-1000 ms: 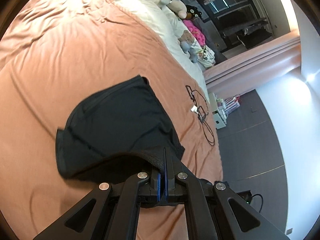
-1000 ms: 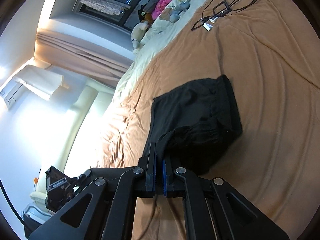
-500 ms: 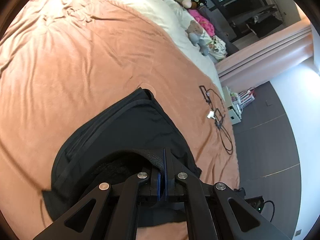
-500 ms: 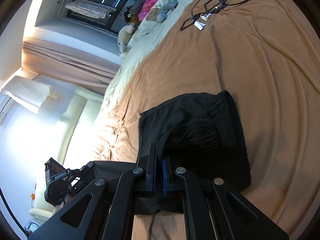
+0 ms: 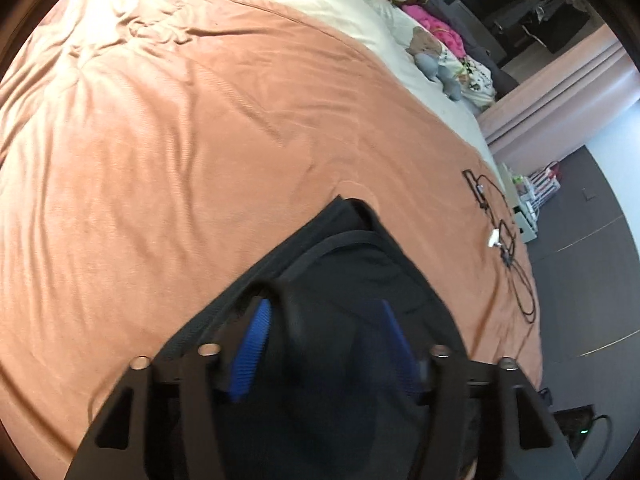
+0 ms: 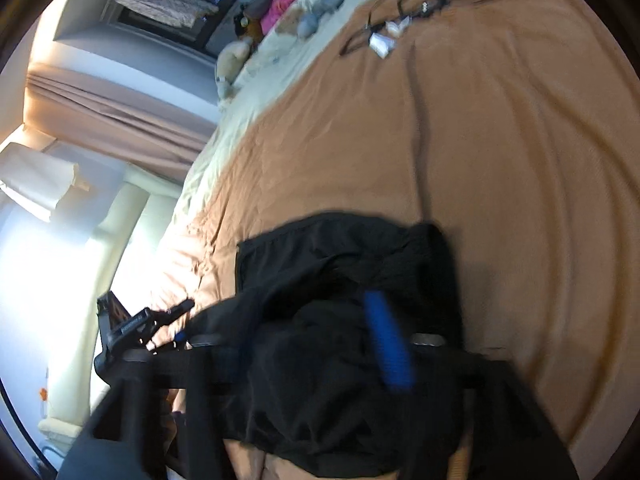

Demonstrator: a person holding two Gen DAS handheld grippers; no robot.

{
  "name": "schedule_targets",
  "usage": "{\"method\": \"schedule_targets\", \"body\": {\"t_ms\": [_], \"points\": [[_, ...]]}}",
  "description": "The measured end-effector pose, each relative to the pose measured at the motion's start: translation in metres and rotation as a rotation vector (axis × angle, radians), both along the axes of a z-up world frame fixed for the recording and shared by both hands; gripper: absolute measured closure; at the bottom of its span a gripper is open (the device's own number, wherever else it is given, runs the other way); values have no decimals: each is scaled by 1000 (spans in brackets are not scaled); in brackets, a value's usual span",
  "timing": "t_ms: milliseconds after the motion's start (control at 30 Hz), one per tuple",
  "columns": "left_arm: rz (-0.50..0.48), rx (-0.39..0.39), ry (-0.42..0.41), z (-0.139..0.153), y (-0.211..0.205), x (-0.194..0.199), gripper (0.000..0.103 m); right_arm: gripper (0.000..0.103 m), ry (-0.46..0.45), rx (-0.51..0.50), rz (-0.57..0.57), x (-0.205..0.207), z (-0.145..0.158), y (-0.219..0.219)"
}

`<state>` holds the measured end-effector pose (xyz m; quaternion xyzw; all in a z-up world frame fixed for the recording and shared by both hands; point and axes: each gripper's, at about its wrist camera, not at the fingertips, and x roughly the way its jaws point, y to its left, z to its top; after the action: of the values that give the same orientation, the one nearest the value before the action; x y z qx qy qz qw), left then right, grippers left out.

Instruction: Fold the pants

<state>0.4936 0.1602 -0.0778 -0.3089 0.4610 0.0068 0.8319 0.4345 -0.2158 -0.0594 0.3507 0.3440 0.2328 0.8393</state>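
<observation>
The black pants (image 5: 360, 264) lie folded on the orange bedspread (image 5: 200, 140). My left gripper (image 5: 324, 320) hovers low over their near edge. Its jaws are opening, and a ridge of black cloth lies loose between the blue pads (image 5: 252, 352), which do not press it. In the right wrist view the pants (image 6: 340, 248) bunch in a heap under my right gripper (image 6: 316, 324). Its jaws are opening too. One blue pad (image 6: 388, 344) shows, and cloth hides the other jaw.
A black cable with a white plug (image 5: 516, 264) lies on the bedspread beyond the pants. Stuffed toys (image 5: 432, 52) sit on the cream sheet at the head of the bed. The bed's edge and dark floor (image 5: 580, 280) are at right. The left tool's housing (image 6: 128, 326) shows beside the pants.
Both grippers were shut on the black cloth and now stand with jaws wide apart. The left gripper has come down closer to the pants, and the lifted layer now rests on the lower one.
</observation>
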Motion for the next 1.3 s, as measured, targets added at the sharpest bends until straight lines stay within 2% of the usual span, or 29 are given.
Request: {"method": "schedule_targets", "body": {"t_ms": [67,200,367,533,767,833,867,900,967,1033,1100,1167,1300], "points": [[0,-8,9,-1,1,-3,39,29,-18,3,18,-4,7,-3],[-5,-1,32,-5,-2,-11,39,29,-50,-134,-7,-12,15,-5],[-17,-59,64,-19,-17,-10,39,29,-42,-312,30,-14,16,15],[9,-124,98,-38,-31,-2,39,29,-37,-421,70,-9,21,29],[34,-56,158,-54,-44,9,40,29,-3,-474,127,-7,15,41],[34,-47,145,-53,-45,13,41,29,3,-473,131,-3,13,41],[36,-33,137,-52,-45,16,49,29,2,-463,129,-1,13,42],[39,-16,135,-52,-45,19,56,36,0,-459,128,3,13,43],[46,8,146,-51,-43,27,88,46,-4,-468,140,8,13,48],[48,2,131,-47,-41,36,91,56,-10,-475,145,11,8,51],[43,31,112,-40,-41,44,92,66,-12,-471,144,14,6,51],[32,36,94,-36,-43,53,98,67,-15,-462,136,14,3,47],[19,38,63,-29,-46,68,98,68,-12,-434,130,17,1,41]]}}
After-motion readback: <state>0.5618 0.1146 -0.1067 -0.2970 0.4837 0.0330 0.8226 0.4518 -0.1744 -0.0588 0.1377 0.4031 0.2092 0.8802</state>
